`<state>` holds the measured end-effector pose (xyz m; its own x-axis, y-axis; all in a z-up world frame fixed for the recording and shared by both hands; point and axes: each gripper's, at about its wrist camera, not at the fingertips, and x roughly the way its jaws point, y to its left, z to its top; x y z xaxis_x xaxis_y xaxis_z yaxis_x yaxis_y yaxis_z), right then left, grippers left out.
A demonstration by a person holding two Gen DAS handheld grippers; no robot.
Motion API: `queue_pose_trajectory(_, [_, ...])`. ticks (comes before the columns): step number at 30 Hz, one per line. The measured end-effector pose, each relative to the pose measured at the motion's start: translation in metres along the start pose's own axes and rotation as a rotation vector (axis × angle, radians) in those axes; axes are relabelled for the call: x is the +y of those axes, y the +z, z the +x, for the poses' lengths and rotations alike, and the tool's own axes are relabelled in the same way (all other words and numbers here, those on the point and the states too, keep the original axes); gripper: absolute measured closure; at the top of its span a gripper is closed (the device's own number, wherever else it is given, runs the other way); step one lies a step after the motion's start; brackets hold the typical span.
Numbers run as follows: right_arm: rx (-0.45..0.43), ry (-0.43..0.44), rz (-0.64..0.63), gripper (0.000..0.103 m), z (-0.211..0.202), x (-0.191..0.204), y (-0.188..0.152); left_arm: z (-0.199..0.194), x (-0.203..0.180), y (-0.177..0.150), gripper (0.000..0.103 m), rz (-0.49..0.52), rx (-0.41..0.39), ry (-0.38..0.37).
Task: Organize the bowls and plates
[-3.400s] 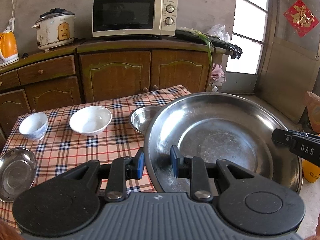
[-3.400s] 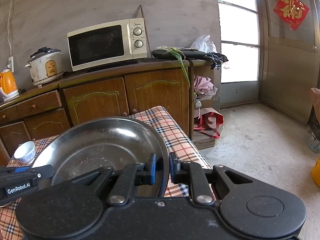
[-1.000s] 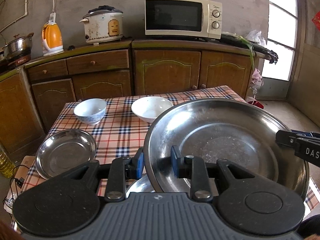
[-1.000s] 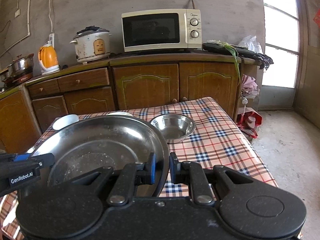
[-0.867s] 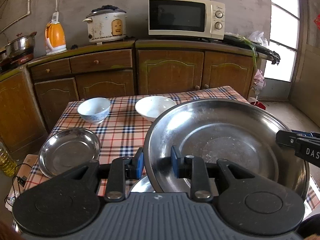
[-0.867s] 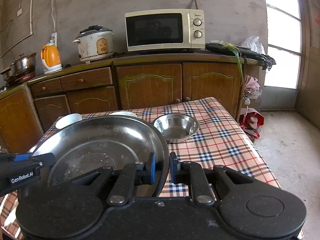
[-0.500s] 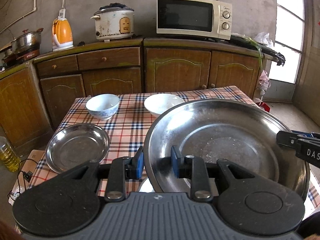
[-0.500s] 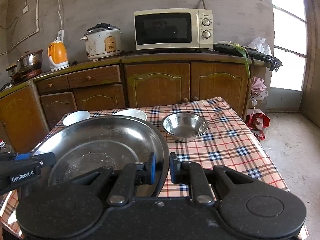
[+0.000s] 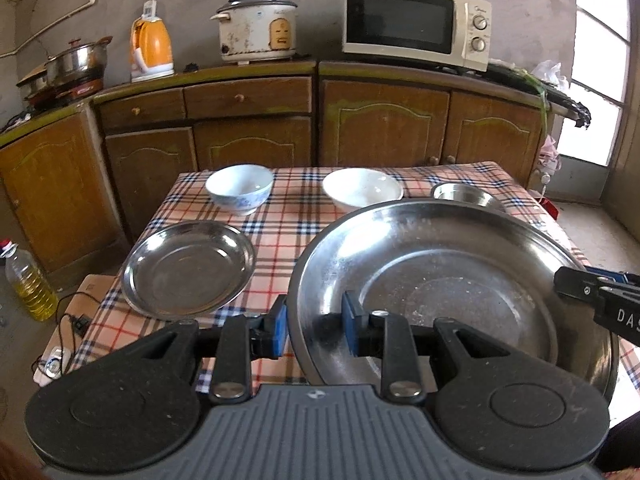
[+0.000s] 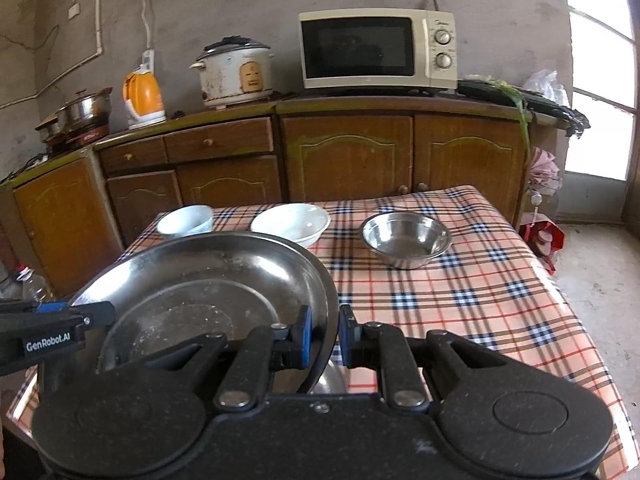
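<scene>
Both wrist views look down-forward, close over the shared checked table (image 9: 288,216).

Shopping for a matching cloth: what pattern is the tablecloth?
The tablecloth is a peach plaid with navy, red and white lines, clearest in the right wrist view.

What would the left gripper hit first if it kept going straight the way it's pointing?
Likely the white bowl beyond the big steel pan that the left gripper grips; depth is uncertain.

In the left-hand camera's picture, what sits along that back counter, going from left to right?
Steel pot → orange kettle → rice cooker → microwave → plastic bag at the far right end.
</scene>
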<state>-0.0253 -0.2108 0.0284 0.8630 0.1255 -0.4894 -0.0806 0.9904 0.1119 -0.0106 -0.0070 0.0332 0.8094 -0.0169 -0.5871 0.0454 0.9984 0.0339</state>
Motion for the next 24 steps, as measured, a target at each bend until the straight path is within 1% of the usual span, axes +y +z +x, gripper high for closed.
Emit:
queue_pose_trajectory(6, [0.010,0.016,-0.010,0.084,0.000,0.008,-0.007,-0.001,0.007,-0.006,0.076,-0.007,0.011,0.013])
queue_pose_trajectory(11, [0.020,0.014,-0.014,0.084,0.003,0.010,-0.011,0.004,0.008,-0.010,0.076,-0.013,0.023,0.007])
queue_pose_trajectory(24, [0.075,0.010,-0.026,0.084,0.024,0.014,-0.025,0.020,0.014,-0.025,0.076,-0.023,0.069,0.008])
